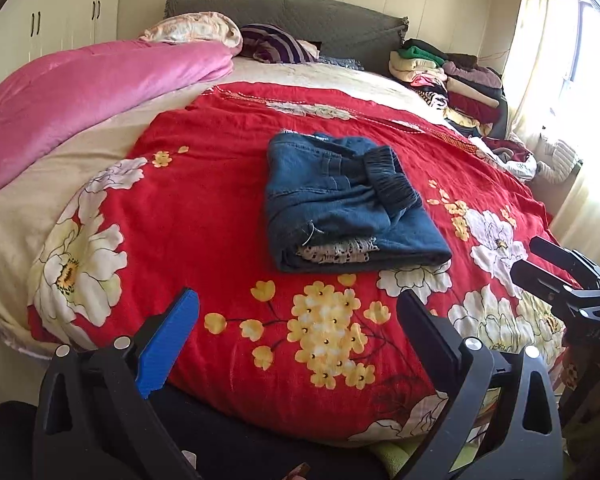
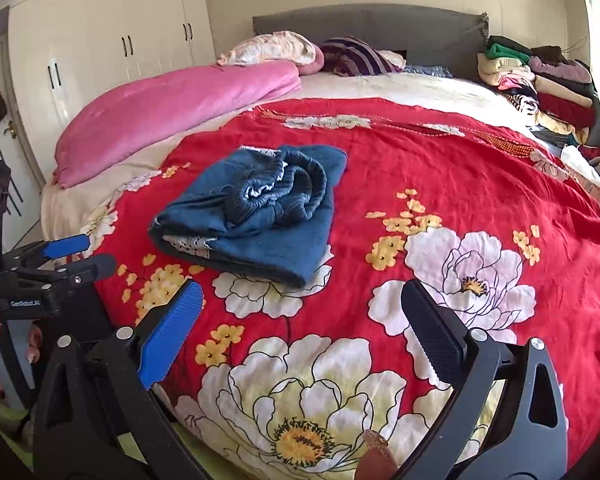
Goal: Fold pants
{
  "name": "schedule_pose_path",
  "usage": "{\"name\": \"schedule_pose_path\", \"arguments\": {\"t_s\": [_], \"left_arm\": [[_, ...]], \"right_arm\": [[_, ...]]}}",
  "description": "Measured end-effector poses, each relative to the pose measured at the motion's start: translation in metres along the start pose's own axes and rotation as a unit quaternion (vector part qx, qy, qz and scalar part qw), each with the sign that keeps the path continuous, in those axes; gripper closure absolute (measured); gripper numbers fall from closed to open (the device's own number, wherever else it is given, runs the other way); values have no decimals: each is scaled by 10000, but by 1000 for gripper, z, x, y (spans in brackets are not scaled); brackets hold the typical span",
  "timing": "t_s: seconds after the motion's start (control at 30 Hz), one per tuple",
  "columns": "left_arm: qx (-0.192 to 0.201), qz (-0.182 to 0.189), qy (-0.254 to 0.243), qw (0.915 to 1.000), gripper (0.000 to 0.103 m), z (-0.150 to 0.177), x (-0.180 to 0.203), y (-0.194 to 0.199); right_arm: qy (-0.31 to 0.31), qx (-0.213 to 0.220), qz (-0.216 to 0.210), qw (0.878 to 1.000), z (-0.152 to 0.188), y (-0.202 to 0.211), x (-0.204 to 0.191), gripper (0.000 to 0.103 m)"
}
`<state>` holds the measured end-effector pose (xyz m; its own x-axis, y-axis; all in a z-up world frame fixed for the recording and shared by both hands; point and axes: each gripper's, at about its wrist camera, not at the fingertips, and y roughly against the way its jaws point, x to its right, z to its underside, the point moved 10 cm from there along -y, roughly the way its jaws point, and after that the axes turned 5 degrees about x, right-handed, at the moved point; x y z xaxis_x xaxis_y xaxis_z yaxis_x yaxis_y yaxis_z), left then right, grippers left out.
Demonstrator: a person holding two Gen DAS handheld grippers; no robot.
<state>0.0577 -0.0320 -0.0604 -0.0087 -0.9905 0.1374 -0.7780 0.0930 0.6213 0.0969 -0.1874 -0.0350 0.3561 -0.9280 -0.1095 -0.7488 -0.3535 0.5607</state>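
Blue denim pants [image 1: 346, 200] lie folded in a compact bundle on the red floral bedspread [image 1: 204, 208], elastic waistband on top. They also show in the right wrist view [image 2: 256, 216]. My left gripper [image 1: 300, 308] is open and empty, held near the bed's front edge, well short of the pants. My right gripper [image 2: 302, 300] is open and empty, in front and to the right of the pants. The right gripper shows at the right edge of the left wrist view [image 1: 540, 258]; the left gripper shows at the left of the right wrist view [image 2: 84, 254].
A pink duvet [image 1: 80, 96] lies along the bed's left side. Pillows [image 1: 196, 30] rest at the grey headboard [image 1: 300, 16]. A pile of folded clothes [image 1: 452, 76] sits at the far right corner. Wardrobes [image 2: 100, 48] stand left; a curtained window [image 1: 560, 60] is right.
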Motion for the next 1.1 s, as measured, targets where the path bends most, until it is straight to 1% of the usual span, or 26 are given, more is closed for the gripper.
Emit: {"name": "schedule_pose_path", "arguments": {"t_s": [0.13, 0.63, 0.9, 1.1], "left_arm": [[-11, -26, -3, 10000, 4, 1, -1, -1], [-9, -141, -3, 9999, 4, 0, -4, 0], [-1, -104, 4, 9999, 4, 0, -2, 2], [-28, -149, -10, 9999, 4, 1, -3, 2]], "right_arm": [[-7, -49, -15, 10000, 3, -2, -1, 9], [-22, 7, -32, 10000, 0, 0, -4, 9], [-10, 11, -18, 10000, 0, 0, -5, 9], [-6, 14, -22, 10000, 0, 0, -4, 9]]}}
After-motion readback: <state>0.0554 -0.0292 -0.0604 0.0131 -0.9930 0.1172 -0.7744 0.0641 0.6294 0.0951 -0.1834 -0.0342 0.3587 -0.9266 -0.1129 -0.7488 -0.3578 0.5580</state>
